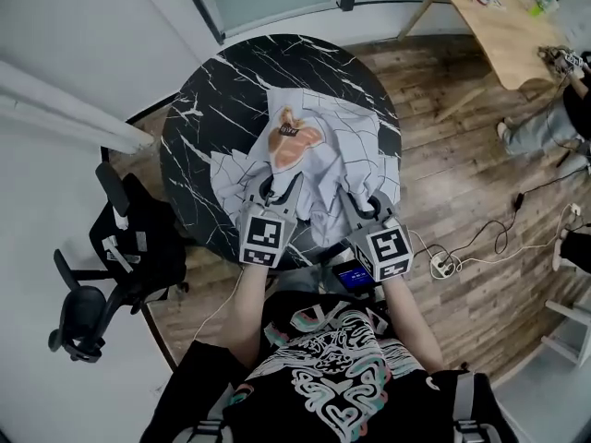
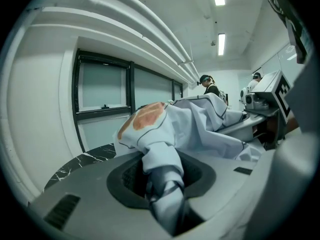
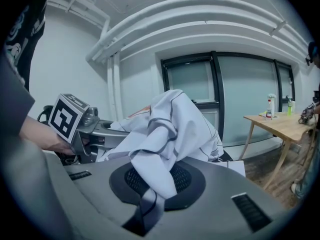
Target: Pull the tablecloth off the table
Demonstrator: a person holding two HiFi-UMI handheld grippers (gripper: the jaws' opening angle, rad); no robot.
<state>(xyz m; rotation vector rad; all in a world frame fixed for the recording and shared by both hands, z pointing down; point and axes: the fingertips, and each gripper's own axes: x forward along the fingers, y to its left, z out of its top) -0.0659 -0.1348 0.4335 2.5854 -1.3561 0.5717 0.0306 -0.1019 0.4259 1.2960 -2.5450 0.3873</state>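
Crumpled pale grey tablecloth with dark lines (image 1: 328, 150) lies bunched on the round black marble table (image 1: 208, 123), its near edge pinched tight by 2 tools, the left gripper (image 1: 275, 190) and the right gripper (image 1: 365, 203).

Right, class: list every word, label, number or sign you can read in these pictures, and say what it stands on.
No text here is legible.
Marker cubes: black-and-white square patterns, not letters.
Tablecloth: small dark mark on its orange patch, too small to read.
T-shirt: swirling print, no readable word.
Blue screen: blurred.
Bottles on the wooden table: labels too small.
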